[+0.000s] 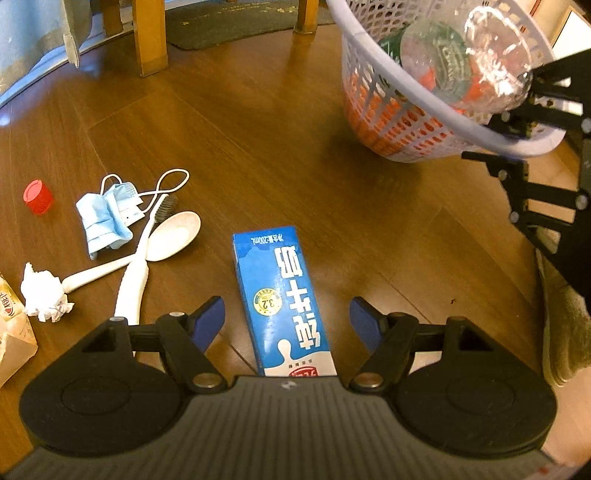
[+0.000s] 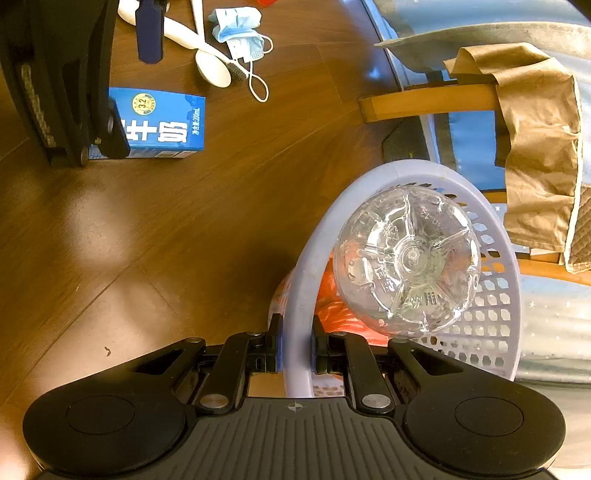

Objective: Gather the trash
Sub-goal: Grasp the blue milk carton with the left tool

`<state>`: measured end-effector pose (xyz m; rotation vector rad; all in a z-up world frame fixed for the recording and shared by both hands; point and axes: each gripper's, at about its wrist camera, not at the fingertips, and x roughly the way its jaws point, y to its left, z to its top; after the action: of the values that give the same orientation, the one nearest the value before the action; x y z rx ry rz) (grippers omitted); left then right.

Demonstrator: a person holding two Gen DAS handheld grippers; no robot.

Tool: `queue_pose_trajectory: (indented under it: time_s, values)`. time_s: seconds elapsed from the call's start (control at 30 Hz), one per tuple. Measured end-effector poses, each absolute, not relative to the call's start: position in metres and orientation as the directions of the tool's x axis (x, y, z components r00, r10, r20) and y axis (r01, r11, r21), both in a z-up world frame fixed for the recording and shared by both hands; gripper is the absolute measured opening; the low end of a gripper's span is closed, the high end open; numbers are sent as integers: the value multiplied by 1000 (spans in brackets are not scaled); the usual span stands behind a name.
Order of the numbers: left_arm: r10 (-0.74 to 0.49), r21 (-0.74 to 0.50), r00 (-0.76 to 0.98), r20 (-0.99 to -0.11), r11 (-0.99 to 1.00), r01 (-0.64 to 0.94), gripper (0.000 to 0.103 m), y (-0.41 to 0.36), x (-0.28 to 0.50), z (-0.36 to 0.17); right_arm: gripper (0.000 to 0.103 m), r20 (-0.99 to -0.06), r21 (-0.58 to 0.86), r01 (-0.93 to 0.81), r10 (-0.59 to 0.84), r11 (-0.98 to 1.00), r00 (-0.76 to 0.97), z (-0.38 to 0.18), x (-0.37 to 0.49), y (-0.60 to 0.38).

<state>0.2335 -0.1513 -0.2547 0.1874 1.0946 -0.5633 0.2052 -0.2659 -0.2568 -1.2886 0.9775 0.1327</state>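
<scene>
A blue milk carton [image 1: 280,299] [image 2: 162,123] lies flat on the wooden floor. My left gripper [image 1: 287,319] hangs open over it, one blue pad on each side, neither pad touching it. My right gripper [image 2: 297,350] is shut on the rim of the lilac plastic basket [image 2: 295,295] [image 1: 406,85], which stands tilted. Inside the basket sits a clear plastic bottle [image 2: 406,258] [image 1: 461,59] over orange trash. To the left lie a blue face mask [image 1: 105,216], a toothbrush [image 1: 136,266], a white spoon [image 1: 166,238], a red cap [image 1: 38,196] and a crumpled tissue [image 1: 44,295].
Wooden chair legs [image 1: 149,37] and a dark mat [image 1: 236,18] stand at the back. A brown cloth [image 2: 535,129] hangs over a chair rail behind the basket. A beige carton [image 1: 11,332] lies at the left edge. A rug edge [image 1: 565,317] runs along the right.
</scene>
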Motion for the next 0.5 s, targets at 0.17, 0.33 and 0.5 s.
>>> queue_pose_trajectory:
  time_s: [0.17, 0.33, 0.5]
  values:
    - [-313, -100, 336, -888, 847, 523, 66, -157, 237, -267, 10, -672, -740, -580, -427, 342, 605, -256, 208, -268]
    - [-278, -68, 329, -903, 847, 528, 66, -155, 243, -276, 10, -672, -740, -576, -433, 349, 601, -256, 211, -270]
    - [-270, -30, 350, -897, 827, 561, 64, -152, 237, -272, 10, -673, -738, -577, -434, 350, 599, -256, 210, -270]
